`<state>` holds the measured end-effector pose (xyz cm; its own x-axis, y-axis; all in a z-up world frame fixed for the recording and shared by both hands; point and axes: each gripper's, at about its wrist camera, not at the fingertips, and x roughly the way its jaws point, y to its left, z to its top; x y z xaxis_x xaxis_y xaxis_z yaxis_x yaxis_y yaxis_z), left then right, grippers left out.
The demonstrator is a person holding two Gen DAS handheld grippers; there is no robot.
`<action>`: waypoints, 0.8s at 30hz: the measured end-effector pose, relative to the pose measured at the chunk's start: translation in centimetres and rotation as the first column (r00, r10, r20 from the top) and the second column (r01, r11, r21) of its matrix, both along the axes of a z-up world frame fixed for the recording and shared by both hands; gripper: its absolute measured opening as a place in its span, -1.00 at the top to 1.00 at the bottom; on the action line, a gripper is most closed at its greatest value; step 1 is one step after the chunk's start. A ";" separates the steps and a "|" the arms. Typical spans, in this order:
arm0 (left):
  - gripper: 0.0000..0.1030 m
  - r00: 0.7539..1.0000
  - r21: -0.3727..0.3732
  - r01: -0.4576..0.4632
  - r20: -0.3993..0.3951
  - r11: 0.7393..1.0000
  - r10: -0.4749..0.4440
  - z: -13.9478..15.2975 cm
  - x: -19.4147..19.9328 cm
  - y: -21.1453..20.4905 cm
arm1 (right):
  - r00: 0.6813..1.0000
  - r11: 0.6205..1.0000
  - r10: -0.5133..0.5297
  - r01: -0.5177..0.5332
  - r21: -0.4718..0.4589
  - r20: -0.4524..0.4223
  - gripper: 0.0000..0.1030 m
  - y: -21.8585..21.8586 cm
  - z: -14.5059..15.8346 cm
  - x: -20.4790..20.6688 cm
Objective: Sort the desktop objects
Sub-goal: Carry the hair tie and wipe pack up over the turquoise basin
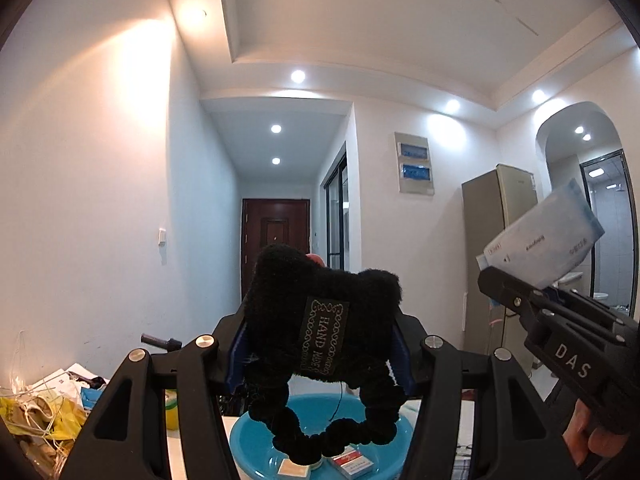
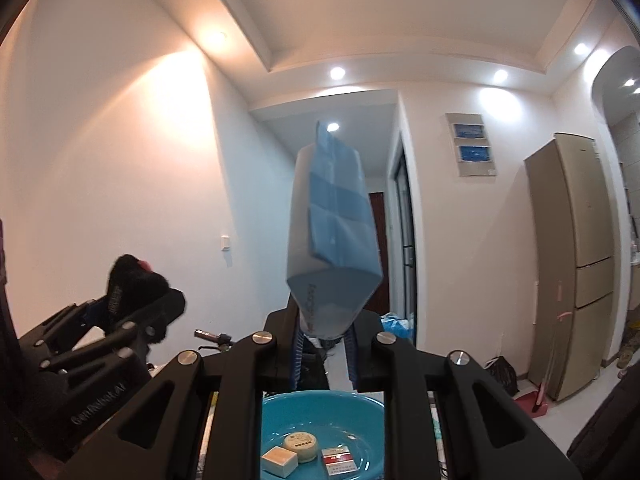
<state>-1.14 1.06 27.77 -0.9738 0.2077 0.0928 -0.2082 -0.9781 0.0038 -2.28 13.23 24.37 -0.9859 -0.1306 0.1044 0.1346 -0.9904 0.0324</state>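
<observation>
My left gripper point(image 1: 322, 344) is shut on a black fuzzy hair band point(image 1: 288, 280) with a "HAND MADE" label, whose loop hangs below the fingers. It is held high over a blue basin point(image 1: 256, 436). To its right, my right gripper point(image 1: 496, 280) is shut on a white and blue packet point(image 1: 548, 240). In the right wrist view the packet point(image 2: 332, 220) stands upright from the right gripper point(image 2: 324, 332), above the basin point(image 2: 360, 412). A red cigarette pack point(image 2: 339, 460), a small box point(image 2: 279, 460) and a round tin point(image 2: 303, 444) lie in the basin. The left gripper point(image 2: 160, 300) is at the left.
A heap of yellow bags and papers point(image 1: 40, 412) lies at the left of the white table point(image 1: 192, 448), beside a yellow-green container point(image 1: 172, 412). Beyond the table are a hallway with a dark door point(image 1: 276, 240) and a tall fridge point(image 2: 576, 260) at the right.
</observation>
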 end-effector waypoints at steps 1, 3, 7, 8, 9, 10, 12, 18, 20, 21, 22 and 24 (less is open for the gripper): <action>-0.14 1.000 0.008 0.004 0.012 1.000 -0.004 -0.4 -0.5 -0.1 | 1.000 1.000 0.021 -0.021 0.012 0.005 0.68 -0.4 -0.2 -0.4; -0.14 0.999 0.016 0.012 0.033 1.000 -0.013 -0.6 -1.5 -0.1 | 1.000 1.000 0.012 -0.012 0.024 0.000 0.68 -0.6 -0.6 -0.9; -0.14 0.999 -0.006 -0.027 0.023 1.000 0.027 -0.7 -2.4 0.2 | 0.999 0.999 -0.033 0.033 0.027 0.011 0.68 -0.4 -1.0 -2.3; -0.14 0.999 -0.008 -0.026 0.027 1.000 0.027 -0.7 -2.5 0.1 | 0.999 0.999 -0.028 0.028 0.024 0.017 0.68 -0.2 -1.0 -2.6; -0.14 0.999 0.000 -0.024 0.030 1.000 0.024 -0.8 -2.7 0.0 | 0.999 0.999 -0.028 0.027 0.018 0.023 0.68 0.0 -0.9 -2.8; -0.14 0.999 0.006 -0.023 0.030 1.000 0.023 -0.8 -2.8 -0.1 | 0.999 1.000 -0.026 0.025 0.013 0.021 0.68 0.2 -0.9 -2.9; -0.14 0.999 0.010 -0.036 0.033 0.999 0.035 -0.8 -3.2 -0.2 | 0.999 0.999 -0.030 0.029 0.013 0.018 0.68 0.4 -0.9 -2.9; -0.14 0.998 0.023 -0.030 0.052 0.999 0.029 -1.1 -3.6 -0.6 | 1.000 1.000 -0.012 0.012 0.019 0.012 0.68 0.5 -1.1 -2.9; -0.14 0.997 0.027 -0.026 0.067 0.999 0.024 -1.3 -4.2 -0.8 | 1.000 1.000 -0.006 0.006 0.026 0.018 0.68 0.4 -1.2 -3.4; -0.14 0.997 0.029 -0.022 0.077 0.999 0.020 -1.4 -4.6 -0.7 | 1.000 1.000 -0.002 0.001 0.028 0.024 0.68 0.3 -1.4 -3.8; -0.14 0.995 0.033 -0.016 0.096 0.999 0.013 -1.5 -5.4 -0.8 | 0.999 1.000 0.002 -0.003 0.028 0.032 0.68 0.3 -1.6 -4.0; -0.14 0.991 0.039 -0.016 0.132 0.999 0.010 -2.0 -6.9 -0.9 | 0.998 1.000 0.003 -0.004 0.030 0.056 0.68 0.1 -1.9 -5.0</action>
